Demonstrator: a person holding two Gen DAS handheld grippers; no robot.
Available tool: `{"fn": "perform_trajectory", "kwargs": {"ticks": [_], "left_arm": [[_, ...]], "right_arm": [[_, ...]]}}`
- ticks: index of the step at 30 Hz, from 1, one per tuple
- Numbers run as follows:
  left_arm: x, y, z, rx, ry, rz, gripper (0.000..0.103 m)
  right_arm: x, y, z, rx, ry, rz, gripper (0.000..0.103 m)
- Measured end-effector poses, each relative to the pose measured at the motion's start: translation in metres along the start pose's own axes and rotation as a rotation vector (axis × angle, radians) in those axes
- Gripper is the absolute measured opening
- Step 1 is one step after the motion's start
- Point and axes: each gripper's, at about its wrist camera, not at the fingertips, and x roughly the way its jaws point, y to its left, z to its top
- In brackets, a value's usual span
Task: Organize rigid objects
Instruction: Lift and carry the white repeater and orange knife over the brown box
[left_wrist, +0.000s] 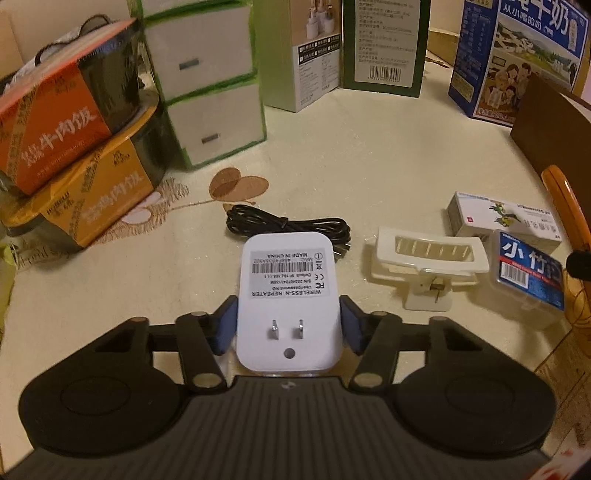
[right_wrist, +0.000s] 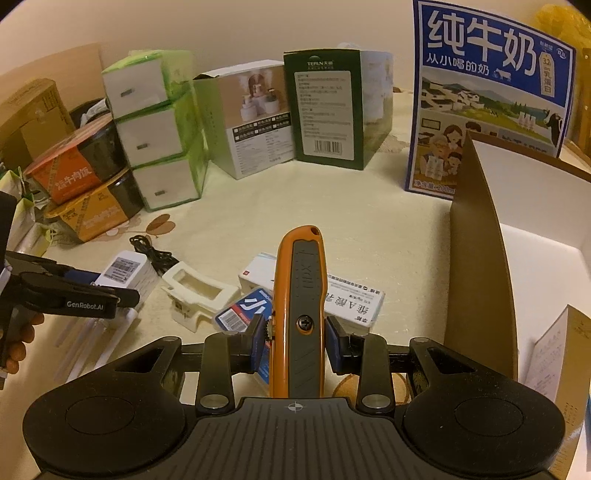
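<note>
Left wrist view shows the left gripper (left_wrist: 288, 325) with its blue pads against both sides of a white plug-in repeater (left_wrist: 288, 295), prongs and label facing the camera. Whether the pads truly press on it, I cannot tell for sure, though they sit flush with its sides. Just beyond the repeater's far end lies a coiled black cable (left_wrist: 288, 223) on the cream tablecloth (left_wrist: 369, 155). To the right of the jaws rests a cream plastic clip holder (left_wrist: 424, 262), and further right a clear box with a blue label (left_wrist: 528, 273) touching a white medicine box (left_wrist: 506, 218). Far left of the jaws stand two stacked meal tubs (left_wrist: 70, 140).

Right wrist view has the right gripper (right_wrist: 295, 343) clamped on an orange utility knife (right_wrist: 299, 306), which stands lengthwise between the pads and points away from the camera. Right of the jaws an open cardboard box (right_wrist: 480, 258) shows its brown flap and white inside. Ahead and right stands a blue milk carton (right_wrist: 491, 92). At the left edge a person's fingers (right_wrist: 22, 339) curl around the other tool.
</note>
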Motion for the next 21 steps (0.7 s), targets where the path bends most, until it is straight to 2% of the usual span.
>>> {"fn": "perform_trajectory", "kwargs": {"ticks": [6,15,21], "left_arm": [[-0.011,-0.004,-0.011,-0.018,0.015,0.026,0.052],[-0.045,-0.006,-0.051,-0.117,0.063,0.039,0.052],[-0.039,-0.008,-0.051,-0.114,0.076,0.046,0.052]], "right_arm": [[-0.003,-0.002,-0.001,0.018,0.015,0.008,0.031],[-0.016,0.001,-0.007,0.018,0.019,0.027,0.031],[-0.027,0.004,-0.009,0.029,0.014,0.036,0.031]]}}
